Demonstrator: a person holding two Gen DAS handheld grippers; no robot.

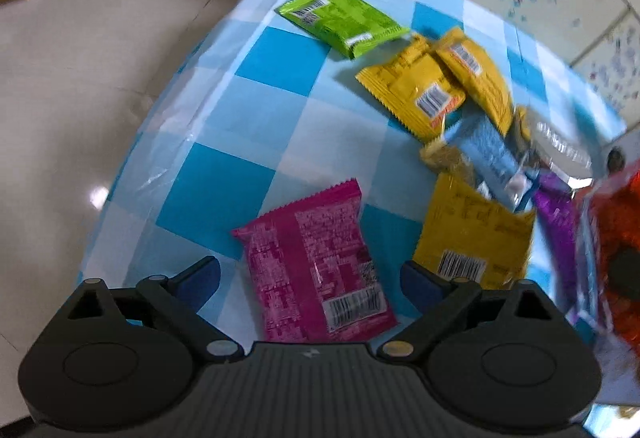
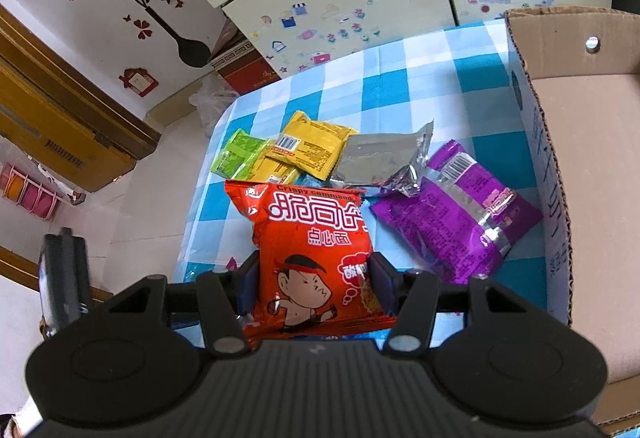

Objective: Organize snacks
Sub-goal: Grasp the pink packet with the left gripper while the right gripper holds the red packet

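Right gripper (image 2: 314, 284), as I see it through its own camera: both fingers are pressed against the sides of an orange-red noodle snack bag (image 2: 314, 258), which stands between them, top edge pointing away. Just ahead and to its right, a purple packet (image 2: 456, 214) lies on the checked tablecloth (image 2: 400, 70); beyond that, a silver packet (image 2: 380, 158), then yellow packets (image 2: 312, 146) and a green packet (image 2: 240, 154) farther left. At far right I see an open cardboard box (image 2: 568, 166), its wall beside the purple packet.

Left gripper (image 1: 310, 278): fingers spread wide, gripping nothing. A pink packet (image 1: 316, 266) lies flat between them, barcode end nearest; I cannot tell whether either fingertip touches it. Ahead to the right lies a yellow packet (image 1: 472, 234), then a light-blue packet (image 1: 492, 158); farthest, a lime-green packet (image 1: 340, 18).
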